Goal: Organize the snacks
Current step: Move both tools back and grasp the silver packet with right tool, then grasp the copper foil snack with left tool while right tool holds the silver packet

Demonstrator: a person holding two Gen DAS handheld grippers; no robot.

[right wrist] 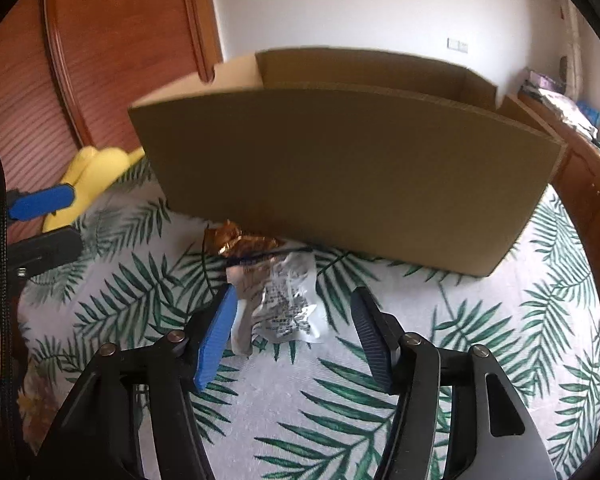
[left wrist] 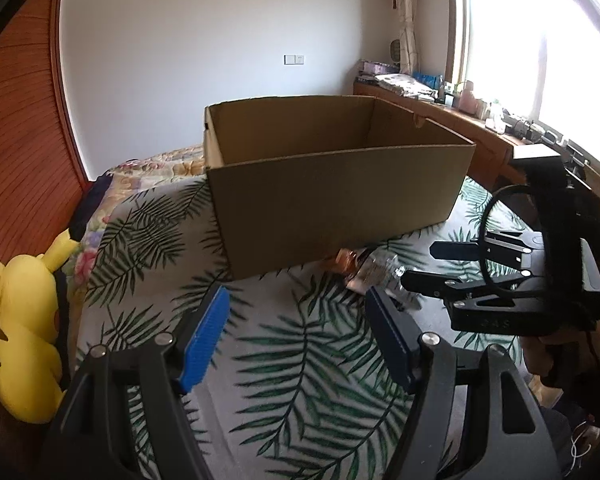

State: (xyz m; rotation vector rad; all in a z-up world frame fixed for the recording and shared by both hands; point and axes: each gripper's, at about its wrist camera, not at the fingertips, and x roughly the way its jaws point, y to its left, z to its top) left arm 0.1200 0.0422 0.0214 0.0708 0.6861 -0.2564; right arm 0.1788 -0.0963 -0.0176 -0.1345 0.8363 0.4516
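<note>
An open brown cardboard box (left wrist: pixel 340 184) stands on the leaf-print bedspread; it also fills the right wrist view (right wrist: pixel 352 168). Two snack packets lie in front of it: a silver one (right wrist: pixel 284 300) and a copper-gold one (right wrist: pixel 240 240), both seen in the left wrist view too (left wrist: pixel 376 272). My right gripper (right wrist: pixel 294 320) is open, its fingers either side of the silver packet's near end, not closed on it. It also shows in the left wrist view (left wrist: pixel 420 266). My left gripper (left wrist: pixel 296 320) is open and empty above the bedspread.
A yellow plush toy (left wrist: pixel 24 332) lies at the bed's left edge by the wooden wardrobe (left wrist: pixel 20 140). A wooden desk with clutter (left wrist: pixel 460 108) runs under the window at right. The leaf-print bedspread (left wrist: pixel 300 380) stretches in front.
</note>
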